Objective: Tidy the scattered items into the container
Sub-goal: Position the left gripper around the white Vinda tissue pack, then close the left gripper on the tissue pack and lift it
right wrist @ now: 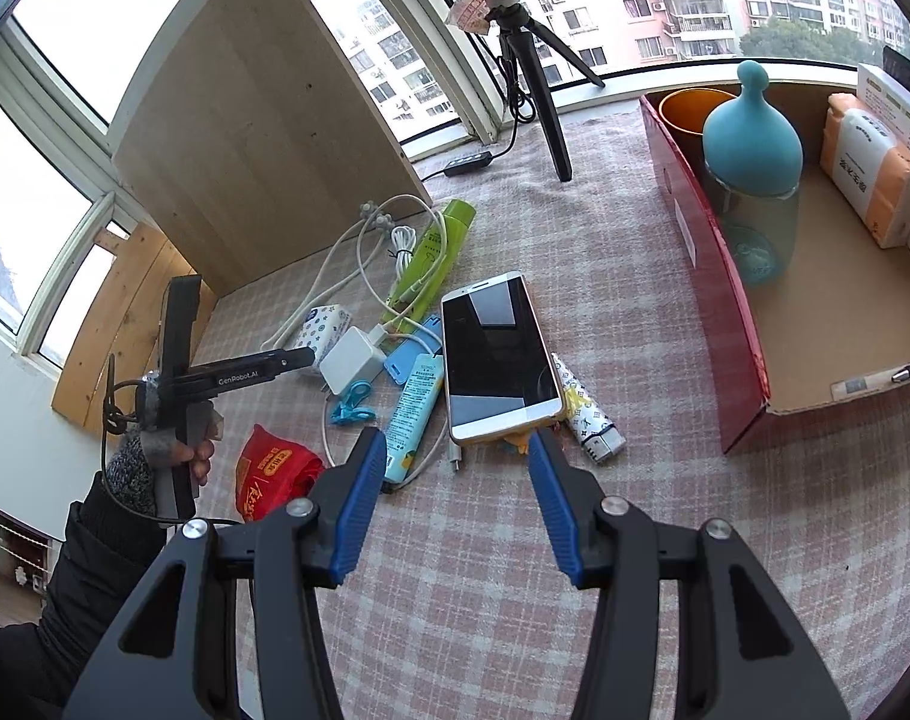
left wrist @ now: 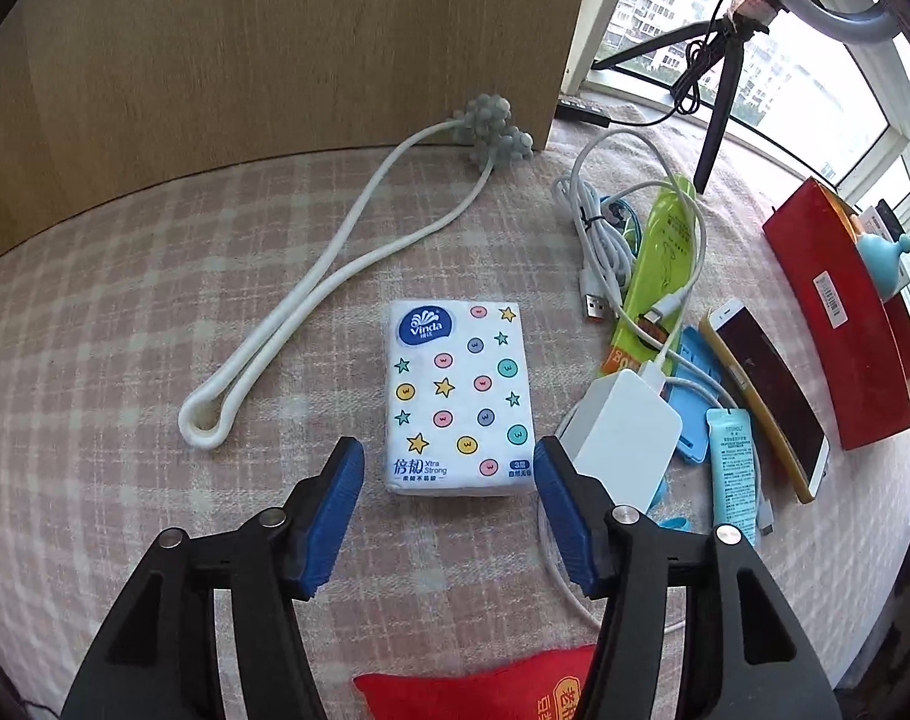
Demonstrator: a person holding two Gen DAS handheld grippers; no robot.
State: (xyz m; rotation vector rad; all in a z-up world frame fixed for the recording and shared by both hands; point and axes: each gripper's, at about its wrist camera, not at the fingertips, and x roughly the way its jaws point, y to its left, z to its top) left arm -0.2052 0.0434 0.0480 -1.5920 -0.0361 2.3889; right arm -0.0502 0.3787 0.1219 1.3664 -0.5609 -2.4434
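A white Vinda tissue pack [left wrist: 460, 397] lies on the checked cloth. My left gripper [left wrist: 449, 465] is open, its blue pads either side of the pack's near end, not touching it. My right gripper [right wrist: 452, 450] is open and empty, just before the near end of a white-and-gold phone [right wrist: 496, 354]. The red cardboard box [right wrist: 704, 276] stands to the right and holds a teal bottle [right wrist: 752, 138], an orange cup [right wrist: 686, 111] and tissue packs [right wrist: 872, 174]. The left gripper also shows in the right wrist view [right wrist: 299, 357].
Around the phone lie a white charger [left wrist: 626, 441] with cables, a green tube [left wrist: 659, 276], a light blue tube [right wrist: 413, 414], a blue clip [right wrist: 350, 402], a red pouch [right wrist: 272, 468], a patterned lighter [right wrist: 590, 420] and a white massager loop [left wrist: 311, 300]. A wooden board [right wrist: 263, 120] and tripod [right wrist: 539, 96] stand behind.
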